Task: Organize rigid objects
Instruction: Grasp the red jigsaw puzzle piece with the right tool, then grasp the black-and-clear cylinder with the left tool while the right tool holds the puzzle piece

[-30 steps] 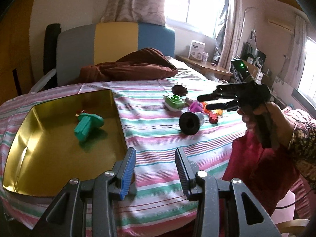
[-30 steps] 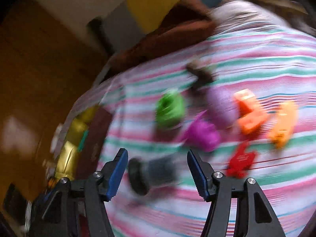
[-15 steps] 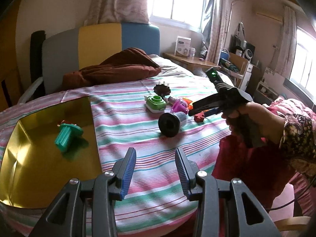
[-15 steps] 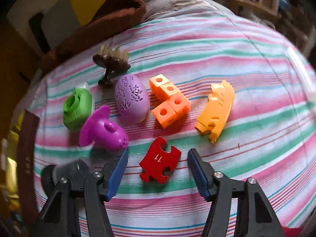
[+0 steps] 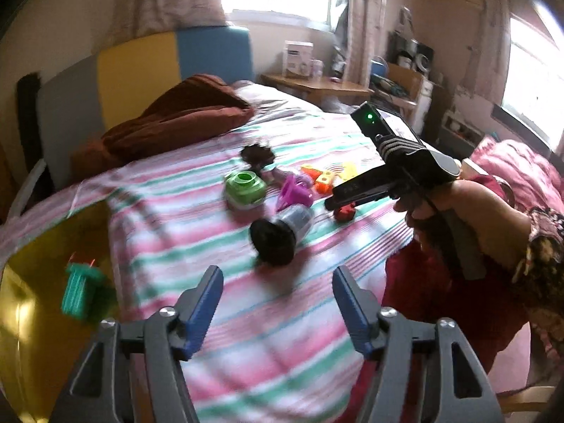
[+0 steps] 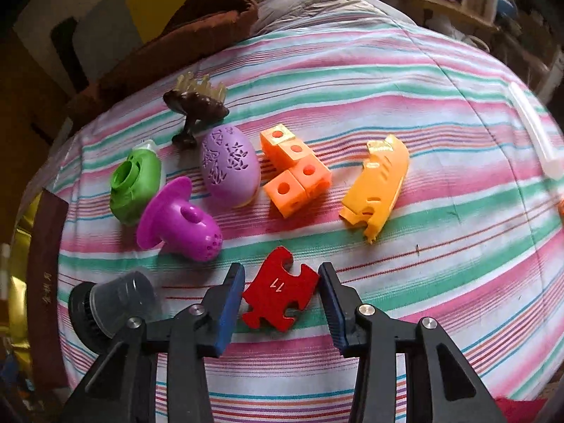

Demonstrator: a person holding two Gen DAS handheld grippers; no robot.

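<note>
closing around the flat, stiff, light red puzzle piece (image 6: 278, 294), right tool (image 6: 281, 294) grips its thin edges; left tool (image 5: 276, 305) opens, empty.

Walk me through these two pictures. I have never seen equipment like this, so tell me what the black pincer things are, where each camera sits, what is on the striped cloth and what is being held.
There is no robot here. A person holds a two-fingered tool in each hand, and each tool carries a wide-angle camera looking out along its fingers.

The left wrist view shows the left tool in the foreground, its jaws opening with nothing between them. Farther off, the person's hand holds the other tool.

The right wrist view looks steeply down. The right tool is closing its jaws around a red puzzle piece that lies flat on the striped cloth; the pads do not seem to press it yet.

Also on the cloth: a green piece, a magenta mushroom shape, a lilac egg, orange cubes and a yellow-orange piece. A gold tray holds a teal piece.
</note>
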